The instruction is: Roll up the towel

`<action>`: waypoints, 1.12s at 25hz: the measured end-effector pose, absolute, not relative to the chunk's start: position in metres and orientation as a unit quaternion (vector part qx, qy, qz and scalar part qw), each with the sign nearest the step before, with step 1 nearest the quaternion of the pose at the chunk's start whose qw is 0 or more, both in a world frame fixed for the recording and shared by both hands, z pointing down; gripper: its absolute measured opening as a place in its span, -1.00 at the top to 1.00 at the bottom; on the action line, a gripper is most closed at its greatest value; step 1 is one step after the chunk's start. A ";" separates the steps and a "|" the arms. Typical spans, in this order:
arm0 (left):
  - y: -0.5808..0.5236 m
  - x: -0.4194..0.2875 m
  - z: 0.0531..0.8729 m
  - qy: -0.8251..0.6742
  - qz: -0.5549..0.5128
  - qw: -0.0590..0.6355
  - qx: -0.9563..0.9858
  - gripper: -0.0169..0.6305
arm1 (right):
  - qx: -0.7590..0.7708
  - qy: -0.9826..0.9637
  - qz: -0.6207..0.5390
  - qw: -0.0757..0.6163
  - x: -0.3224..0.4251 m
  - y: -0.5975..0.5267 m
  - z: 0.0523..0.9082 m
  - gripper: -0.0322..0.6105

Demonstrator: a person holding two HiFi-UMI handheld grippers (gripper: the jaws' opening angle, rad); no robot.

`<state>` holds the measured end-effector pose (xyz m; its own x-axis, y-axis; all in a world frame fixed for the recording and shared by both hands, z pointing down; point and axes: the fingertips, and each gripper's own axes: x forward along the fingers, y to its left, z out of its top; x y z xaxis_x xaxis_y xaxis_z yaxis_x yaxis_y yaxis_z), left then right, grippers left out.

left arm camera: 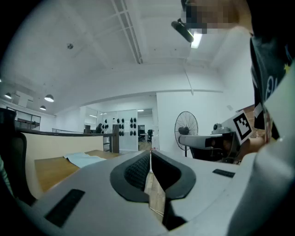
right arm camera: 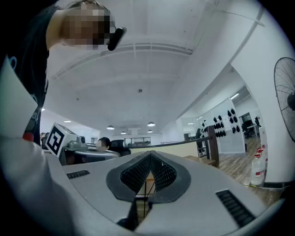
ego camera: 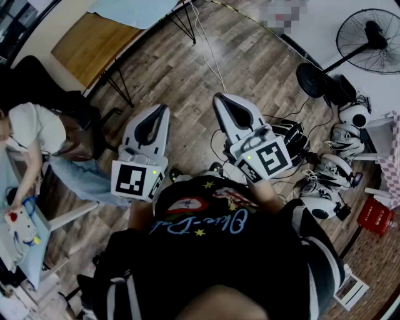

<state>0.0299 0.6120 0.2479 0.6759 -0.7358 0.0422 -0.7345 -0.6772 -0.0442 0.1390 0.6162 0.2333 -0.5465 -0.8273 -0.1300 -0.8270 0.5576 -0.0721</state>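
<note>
The table point(ego camera: 94, 40) stands ahead and to the left, well apart from both grippers. The towel point(ego camera: 134, 11) lies flat on it, partly cut off, so its long axis cannot be judged. The left gripper point(ego camera: 161, 112) is nearer than the right gripper point(ego camera: 220, 100). Both pairs of jaws are together and empty.
</note>
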 end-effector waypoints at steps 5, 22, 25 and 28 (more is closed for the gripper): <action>0.611 0.035 0.248 0.401 -0.029 0.011 -0.916 0.92 | -0.469 0.880 -0.006 0.072 0.143 0.615 0.237 0.90; 0.600 0.086 0.260 0.435 -0.049 0.002 -0.899 0.89 | -0.455 0.889 -0.007 0.050 0.212 0.605 0.251 0.89; 0.600 0.101 0.263 0.430 -0.045 -0.005 -0.902 0.66 | -0.462 0.885 0.001 0.061 0.232 0.606 0.248 0.89; 0.600 0.111 0.268 0.433 -0.062 0.002 -0.899 0.62 | -0.463 0.884 0.006 0.062 0.245 0.605 0.247 0.75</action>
<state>0.1111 0.6002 0.2677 0.6172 -0.7792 0.1093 -0.7786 -0.6248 -0.0573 0.2453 0.6054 0.2467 -0.5643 -0.8174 -0.1158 -0.8189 0.5720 -0.0470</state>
